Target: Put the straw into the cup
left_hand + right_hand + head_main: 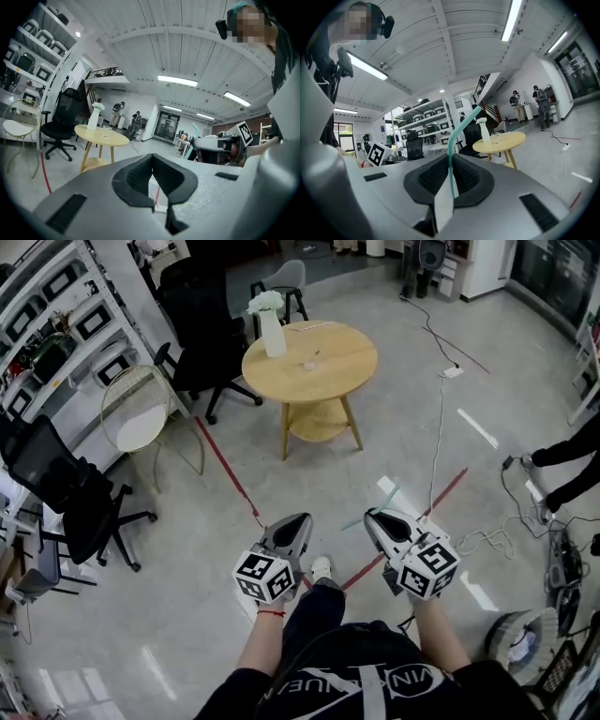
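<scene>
Although bent, the straw (450,159) is teal.

Head view: high, looking steeply down on left gripper (296,521) and right gripper (377,517), close, lower centre. Gripper views: low, near-level, along own jaws. All three share round table (347,357), mid-distance ahead.

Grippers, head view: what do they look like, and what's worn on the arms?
The left gripper and right gripper are grey tapered shells with black ribbed pads, each carrying a white cube of black square markers. A red band circles the left wrist.
</scene>
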Demonstrator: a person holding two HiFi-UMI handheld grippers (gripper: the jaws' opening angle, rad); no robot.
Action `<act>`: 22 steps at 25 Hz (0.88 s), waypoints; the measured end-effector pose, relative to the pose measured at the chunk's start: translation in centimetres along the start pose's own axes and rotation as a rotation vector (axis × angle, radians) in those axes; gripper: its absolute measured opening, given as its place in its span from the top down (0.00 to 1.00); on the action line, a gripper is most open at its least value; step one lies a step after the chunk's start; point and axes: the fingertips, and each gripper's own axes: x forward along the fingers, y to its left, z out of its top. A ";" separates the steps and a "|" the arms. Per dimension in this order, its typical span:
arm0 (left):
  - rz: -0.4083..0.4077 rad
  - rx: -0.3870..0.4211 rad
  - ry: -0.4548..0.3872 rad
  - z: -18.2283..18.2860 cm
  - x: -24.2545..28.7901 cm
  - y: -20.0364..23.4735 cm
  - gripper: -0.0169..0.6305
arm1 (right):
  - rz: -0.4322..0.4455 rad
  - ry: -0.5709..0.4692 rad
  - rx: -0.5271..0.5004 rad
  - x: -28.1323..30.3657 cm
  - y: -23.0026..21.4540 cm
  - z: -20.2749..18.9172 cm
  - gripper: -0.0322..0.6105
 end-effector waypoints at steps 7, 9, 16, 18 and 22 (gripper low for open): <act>-0.033 -0.038 -0.007 3.2 6.5 6.3 0.96 | -0.038 0.013 0.008 7.0 -5.3 2.6 0.91; -0.044 -0.044 0.004 3.8 8.0 8.0 0.96 | -0.045 0.018 0.016 9.0 -6.4 3.1 0.91; -0.067 -0.053 0.014 6.4 12.7 13.2 0.96 | -0.053 0.030 0.019 15.1 -9.7 4.9 0.91; -0.080 -0.051 0.017 7.0 13.9 14.4 0.96 | -0.057 0.028 0.019 16.8 -10.7 5.4 0.91; -0.101 -0.038 0.038 7.4 15.6 16.6 0.96 | -0.073 0.024 0.033 19.5 -12.4 5.8 0.91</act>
